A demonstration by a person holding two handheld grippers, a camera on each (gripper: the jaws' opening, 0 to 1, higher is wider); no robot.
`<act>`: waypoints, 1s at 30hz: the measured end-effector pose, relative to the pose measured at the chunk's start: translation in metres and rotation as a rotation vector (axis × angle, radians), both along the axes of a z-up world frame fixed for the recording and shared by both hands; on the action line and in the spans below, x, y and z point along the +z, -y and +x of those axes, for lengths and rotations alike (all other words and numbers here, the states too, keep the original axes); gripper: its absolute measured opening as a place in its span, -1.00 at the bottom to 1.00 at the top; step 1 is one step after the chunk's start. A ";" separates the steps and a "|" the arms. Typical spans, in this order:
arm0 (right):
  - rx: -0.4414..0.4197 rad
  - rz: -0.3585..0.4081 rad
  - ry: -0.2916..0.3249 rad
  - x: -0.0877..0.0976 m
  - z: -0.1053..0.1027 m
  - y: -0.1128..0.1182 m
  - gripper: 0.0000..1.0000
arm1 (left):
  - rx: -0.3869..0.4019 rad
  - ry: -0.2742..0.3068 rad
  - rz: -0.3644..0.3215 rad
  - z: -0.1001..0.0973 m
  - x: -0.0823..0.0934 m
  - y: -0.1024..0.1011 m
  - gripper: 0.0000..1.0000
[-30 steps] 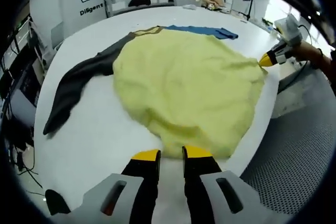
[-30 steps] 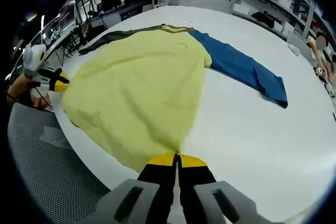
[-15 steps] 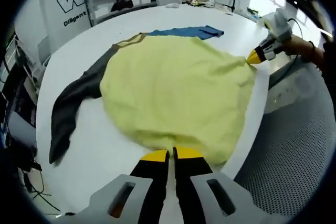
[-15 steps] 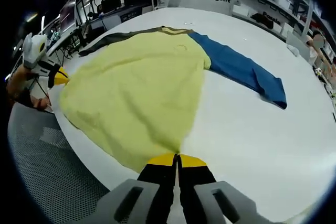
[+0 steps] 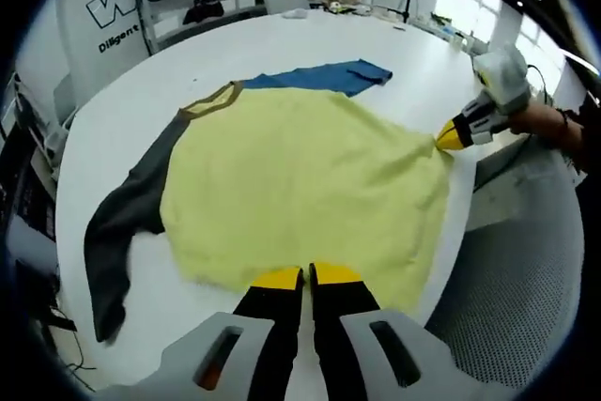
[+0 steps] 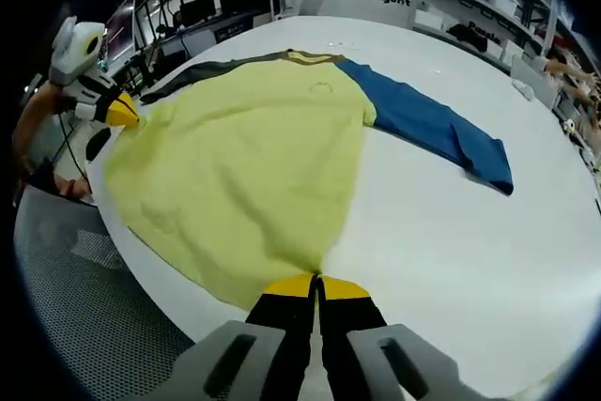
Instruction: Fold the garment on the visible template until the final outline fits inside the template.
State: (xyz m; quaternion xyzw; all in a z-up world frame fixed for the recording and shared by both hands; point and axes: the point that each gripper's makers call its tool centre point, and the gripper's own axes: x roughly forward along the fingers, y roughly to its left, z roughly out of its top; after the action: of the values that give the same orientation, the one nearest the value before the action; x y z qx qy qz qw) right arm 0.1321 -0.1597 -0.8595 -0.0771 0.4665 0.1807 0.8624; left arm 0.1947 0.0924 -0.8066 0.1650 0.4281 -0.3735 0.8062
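On the white counter (image 5: 282,44) lies the garment (image 5: 300,185), a sweater w/ a yellow body, spread flat w/ its hem toward the near edge. We go left to right across it.

In the left gripper view, the dark grey sleeve (image 5: 127,223) trails off the left shoulder toward the counter's rim, limp and a bit twisted. Next, the left gripper (image 5: 307,276): fingers (image 5: 275,279) pressed together on the hem at the body's left corner, cloth pinched betw. them. Past the collar, the blue sleeve (image 5: 319,75) lies out flat on the far side. At the far right, the right gripper (image 5: 449,135) has the other hem corner; in the right gripper view (image 6: 315,285) its fingers are also closed tight on the yellow edge.

We see no template outline from here, so can't judge fit yet.

Handling, as we judge it: soft knit, light, no stiffness. It'll sag betw. our two holds and drag on the counter, prob. wrinkling if pulled unevenly. Corner grips on the hem seem right for a fold toward the collar; both sides should lift together. Sleeves will flop, so they'd need tucking separately.
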 end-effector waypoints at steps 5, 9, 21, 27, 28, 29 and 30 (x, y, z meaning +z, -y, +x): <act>0.005 -0.007 0.003 0.000 0.001 0.000 -1.00 | 0.045 -0.009 0.020 0.015 -0.005 0.014 -0.95; 0.001 -0.005 0.006 0.000 0.001 0.000 -1.00 | 0.079 -0.048 0.020 0.020 -0.021 0.028 -0.95; -0.006 -0.003 -0.002 -0.001 0.001 0.000 -1.00 | 0.063 -0.077 -0.018 0.020 -0.047 0.054 -0.95; -0.007 -0.004 -0.004 -0.002 0.001 0.001 -1.00 | 0.030 -0.028 -0.019 0.021 -0.040 0.052 -0.84; -0.005 -0.005 -0.004 -0.002 0.001 0.000 -1.00 | 0.023 -0.014 -0.024 0.022 -0.036 0.052 -0.82; -0.004 -0.007 -0.005 -0.002 0.001 0.000 -1.00 | 0.009 0.019 -0.035 0.025 -0.031 0.052 -0.79; -0.002 -0.010 -0.004 -0.002 0.001 0.000 -1.00 | -0.001 0.047 -0.043 0.027 -0.025 0.051 -0.75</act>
State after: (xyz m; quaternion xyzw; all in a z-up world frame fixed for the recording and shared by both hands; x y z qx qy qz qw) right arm 0.1330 -0.1600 -0.8611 -0.0804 0.4694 0.1777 0.8612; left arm 0.2213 0.0412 -0.8320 0.1567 0.4009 -0.3791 0.8191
